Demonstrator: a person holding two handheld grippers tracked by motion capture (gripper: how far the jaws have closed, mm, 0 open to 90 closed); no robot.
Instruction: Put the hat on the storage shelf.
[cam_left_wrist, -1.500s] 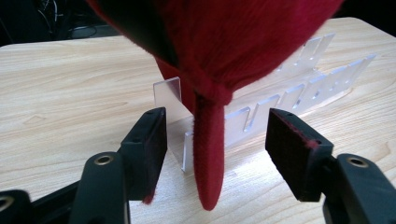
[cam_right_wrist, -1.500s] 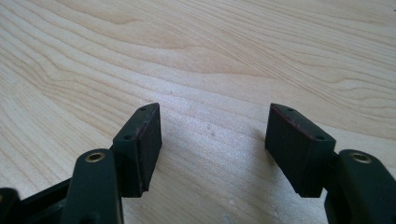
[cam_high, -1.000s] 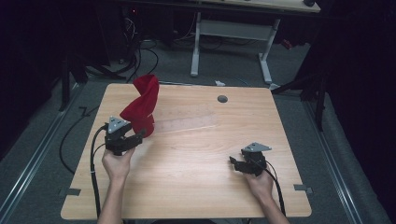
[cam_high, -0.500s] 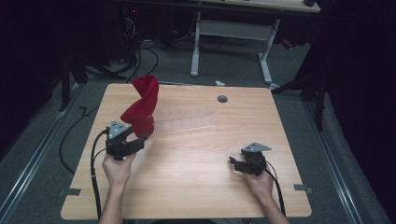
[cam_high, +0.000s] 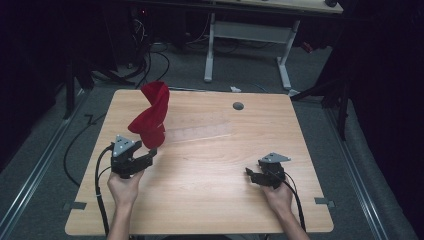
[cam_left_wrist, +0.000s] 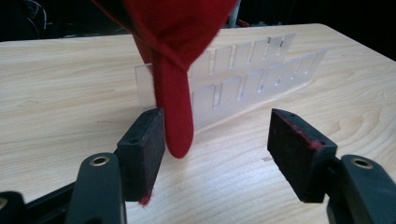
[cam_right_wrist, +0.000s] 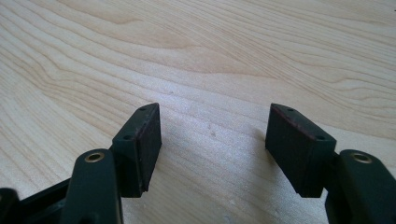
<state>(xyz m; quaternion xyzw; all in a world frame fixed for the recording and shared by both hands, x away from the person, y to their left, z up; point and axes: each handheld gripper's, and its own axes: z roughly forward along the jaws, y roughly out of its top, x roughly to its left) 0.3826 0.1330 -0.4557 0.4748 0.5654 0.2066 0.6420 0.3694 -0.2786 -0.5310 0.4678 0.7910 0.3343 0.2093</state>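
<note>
Wooden table (cam_high: 210, 165), red cloth (cam_high: 151, 115) draped perhaps over a clear slotted rack (cam_left_wrist: 243, 79), left hand-held gripper (cam_left_wrist: 217, 140) wide beside it

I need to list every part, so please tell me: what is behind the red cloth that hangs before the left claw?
Behind the red fabric cloth stands a clear plastic slotted rack on the light wooden table. The rack's left end is covered by the cloth.
</note>
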